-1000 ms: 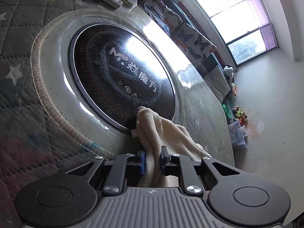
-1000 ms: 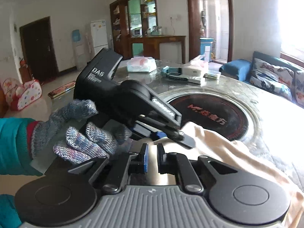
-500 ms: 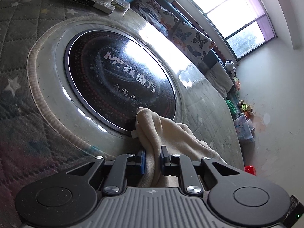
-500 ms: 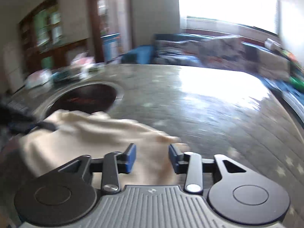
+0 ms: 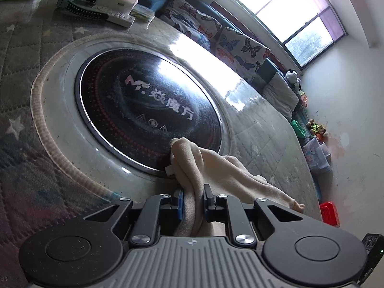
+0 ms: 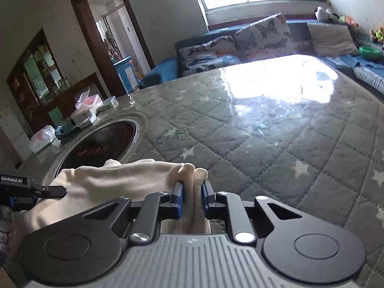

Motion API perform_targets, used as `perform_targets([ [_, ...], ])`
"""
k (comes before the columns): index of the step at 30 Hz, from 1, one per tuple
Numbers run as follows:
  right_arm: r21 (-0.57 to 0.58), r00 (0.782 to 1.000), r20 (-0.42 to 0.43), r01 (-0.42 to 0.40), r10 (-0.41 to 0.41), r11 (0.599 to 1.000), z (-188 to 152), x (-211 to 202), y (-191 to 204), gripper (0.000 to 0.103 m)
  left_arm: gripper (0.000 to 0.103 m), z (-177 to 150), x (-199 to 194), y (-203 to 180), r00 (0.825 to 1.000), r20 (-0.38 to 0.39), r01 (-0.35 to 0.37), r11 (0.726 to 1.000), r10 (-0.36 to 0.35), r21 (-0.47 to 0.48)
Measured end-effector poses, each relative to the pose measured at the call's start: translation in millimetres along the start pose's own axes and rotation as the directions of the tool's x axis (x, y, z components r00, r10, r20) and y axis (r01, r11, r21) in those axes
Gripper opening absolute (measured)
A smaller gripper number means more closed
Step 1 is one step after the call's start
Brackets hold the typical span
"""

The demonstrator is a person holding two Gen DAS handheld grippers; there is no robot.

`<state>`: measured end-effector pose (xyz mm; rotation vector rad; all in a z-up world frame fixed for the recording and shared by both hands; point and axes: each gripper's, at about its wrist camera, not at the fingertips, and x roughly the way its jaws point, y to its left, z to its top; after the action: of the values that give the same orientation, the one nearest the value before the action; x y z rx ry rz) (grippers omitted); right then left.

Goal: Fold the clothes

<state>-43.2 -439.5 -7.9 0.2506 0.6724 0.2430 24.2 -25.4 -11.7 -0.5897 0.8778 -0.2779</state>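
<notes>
A cream cloth garment lies on the quilted table cover at the edge of the round black cooktop. My left gripper is shut on a bunched end of it. In the right wrist view the same cream garment stretches from left to centre. My right gripper is shut on its other bunched end, low over the table. The left gripper's body shows at the left edge of that view, holding the far end.
The grey star-patterned quilted cover spreads ahead and to the right. Boxes and a brush sit beyond the cooktop. A sofa with butterfly cushions stands behind the table. A red box sits on the floor.
My right gripper swung from facing the left hand to the garment's other end, was open half a second ago, and has now shut on the cloth. The left gripper kept its hold.
</notes>
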Motion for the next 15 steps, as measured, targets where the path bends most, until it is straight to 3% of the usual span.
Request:
perform_targets([
  [6,-0.026,0.997,0.079,0.005,-0.002,1.000,9.4,-32.1,6.7,0.012,0.015,2.3,-6.1,-28.5,0.999,0.024,0.036,0.997,-0.038,0.075],
  [15,-0.033,0.976,0.201,0.094,-0.086,0.995,22.6,-88.4,-4.1,0.012,0.015,-4.8,4.7,-81.9,0.993,0.010,0.113,0.980,-0.117,0.165],
])
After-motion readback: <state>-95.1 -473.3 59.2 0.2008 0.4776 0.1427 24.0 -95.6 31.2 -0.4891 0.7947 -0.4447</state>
